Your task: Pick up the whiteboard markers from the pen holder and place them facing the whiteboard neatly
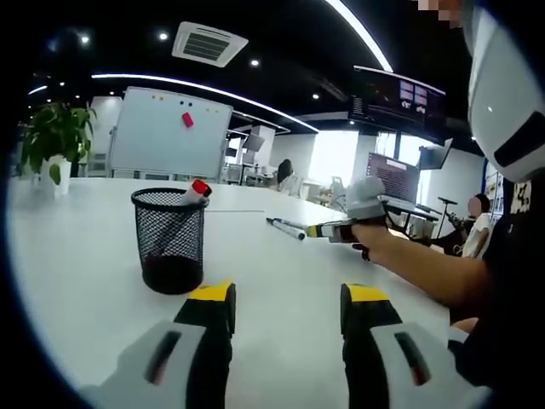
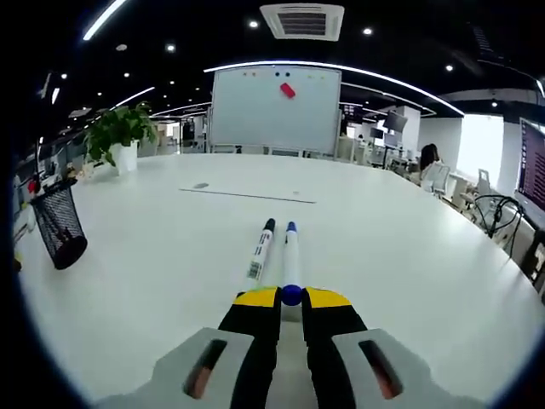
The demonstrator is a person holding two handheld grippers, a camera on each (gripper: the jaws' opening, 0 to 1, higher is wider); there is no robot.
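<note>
1. The whiteboard (image 2: 275,110) stood beyond the white table (image 2: 409,247).
2. The mesh pen holder (image 1: 170,239) held 1 red-capped marker (image 1: 197,192).
3. The left gripper (image 1: 288,308), jaws spread, faced it; that marker seemed next.
4. The right gripper (image 2: 291,308) pinched the blue marker (image 2: 291,260), placing it beside the black marker (image 2: 261,248), both pointing boardward.

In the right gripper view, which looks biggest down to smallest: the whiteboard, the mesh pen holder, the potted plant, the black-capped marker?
As they look in that view:
1. whiteboard
2. potted plant
3. mesh pen holder, close to the plant in apparent size, so that order is unsure
4. black-capped marker
Distance from the camera skews this; the far whiteboard is surely much larger still.
</note>
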